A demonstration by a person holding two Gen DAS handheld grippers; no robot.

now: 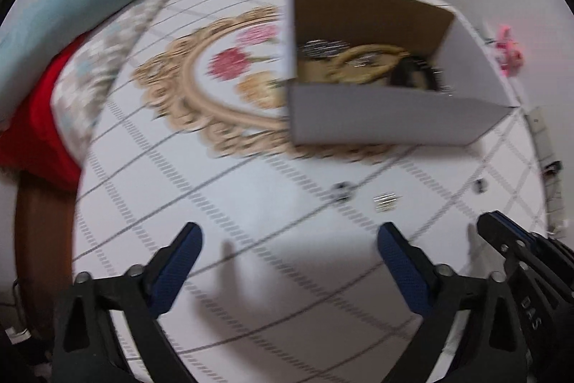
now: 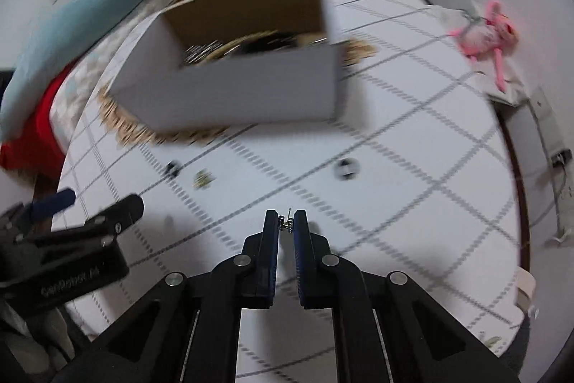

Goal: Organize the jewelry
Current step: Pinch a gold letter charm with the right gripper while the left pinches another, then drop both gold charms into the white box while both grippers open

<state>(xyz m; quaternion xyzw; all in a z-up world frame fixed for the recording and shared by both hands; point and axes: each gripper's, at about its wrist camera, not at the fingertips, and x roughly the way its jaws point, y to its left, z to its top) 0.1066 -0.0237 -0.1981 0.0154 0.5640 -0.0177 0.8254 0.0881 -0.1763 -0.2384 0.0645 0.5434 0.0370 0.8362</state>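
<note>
Bare white cloth lay w/ room at 12; right gripper pinched small silver earring, left gripper spread, white cardboard box at 11.

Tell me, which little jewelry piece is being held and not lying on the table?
The tiny silver piece pinched in the right gripper. The other small pieces lie loose on the tablecloth.

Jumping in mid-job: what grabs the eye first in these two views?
The open cardboard box in the middle of the bed, jewelry heaped inside. Nearer, the right claw pinches a small metal piece, while the left claw hangs open above the checked bedspread, where small pieces lie loose.
</note>
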